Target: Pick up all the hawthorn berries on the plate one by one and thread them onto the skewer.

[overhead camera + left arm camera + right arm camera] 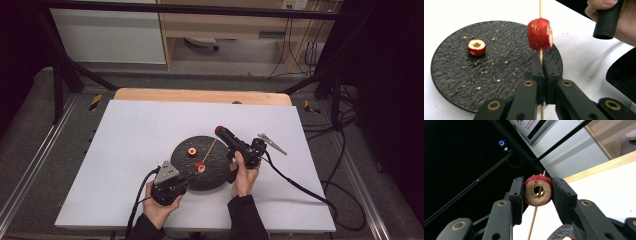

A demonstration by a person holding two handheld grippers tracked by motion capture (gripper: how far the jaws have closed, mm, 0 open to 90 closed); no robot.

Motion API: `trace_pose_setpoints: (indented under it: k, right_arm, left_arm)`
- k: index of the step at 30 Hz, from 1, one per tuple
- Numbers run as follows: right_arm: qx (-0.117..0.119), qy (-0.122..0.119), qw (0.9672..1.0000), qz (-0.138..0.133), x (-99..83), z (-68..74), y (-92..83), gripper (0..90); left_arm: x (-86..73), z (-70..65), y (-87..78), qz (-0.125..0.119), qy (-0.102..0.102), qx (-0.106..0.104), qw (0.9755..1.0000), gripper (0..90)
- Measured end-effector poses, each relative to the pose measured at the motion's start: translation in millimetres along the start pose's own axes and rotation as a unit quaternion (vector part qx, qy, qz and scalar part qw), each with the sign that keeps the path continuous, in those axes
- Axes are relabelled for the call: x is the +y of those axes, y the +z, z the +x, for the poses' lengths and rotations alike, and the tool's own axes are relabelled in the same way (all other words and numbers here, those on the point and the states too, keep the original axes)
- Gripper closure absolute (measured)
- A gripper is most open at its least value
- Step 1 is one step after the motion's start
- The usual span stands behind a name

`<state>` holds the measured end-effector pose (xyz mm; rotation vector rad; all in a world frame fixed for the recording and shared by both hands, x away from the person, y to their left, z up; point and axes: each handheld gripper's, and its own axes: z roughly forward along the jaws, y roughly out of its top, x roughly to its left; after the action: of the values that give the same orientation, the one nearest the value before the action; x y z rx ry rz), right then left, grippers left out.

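Observation:
A thin wooden skewer [540, 53] is clamped between the jaws of my left gripper [540, 62], which is shut on its lower part. A red hawthorn-like fruit piece [539, 34] is threaded on the skewer just above the jaws. My right gripper [538, 185] is shut on a cored red fruit ring [538, 195], and the skewer's tip [543, 173] pokes through its hole. In the high view the left gripper [191, 176] sits at the plate's near edge and the right gripper [220, 132] at its far right. Another fruit piece [192, 151] lies on the black round plate [215, 172].
The plate [454, 82] carries scattered crumbs and rests on a white table sheet [130, 150]. A metal clip [272, 144] lies to the right of the right hand. A wooden board edge [200, 95] runs along the back. Cables trail from both grippers.

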<state>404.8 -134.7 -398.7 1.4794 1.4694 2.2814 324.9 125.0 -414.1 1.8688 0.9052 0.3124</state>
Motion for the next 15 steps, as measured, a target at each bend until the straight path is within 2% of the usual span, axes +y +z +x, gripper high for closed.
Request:
trace_pose_setpoints:
  k: [5, 10, 15]
  right_arm:
    - [-0.002, -0.001, 1.0000, 0.004, 1.2, 1.1, -1.5, 63.7]
    - [-0.007, 0.009, 0.9999, 0.004, -0.7, -0.2, 0.3, 63.9]
    - [-0.009, 0.020, 0.9997, -0.006, -6.5, -2.0, 2.8, 64.1]
  left_arm:
    - [0.1, 0.8, -0.2, -0.004, 0.004, 0.003, 1.0000, 88.3]
    - [-1.8, -3.8, -2.5, -0.010, 0.008, 0.011, 0.9999, 88.4]
    - [-4.0, -7.2, -2.2, -0.011, -0.003, 0.017, 0.9998, 88.4]
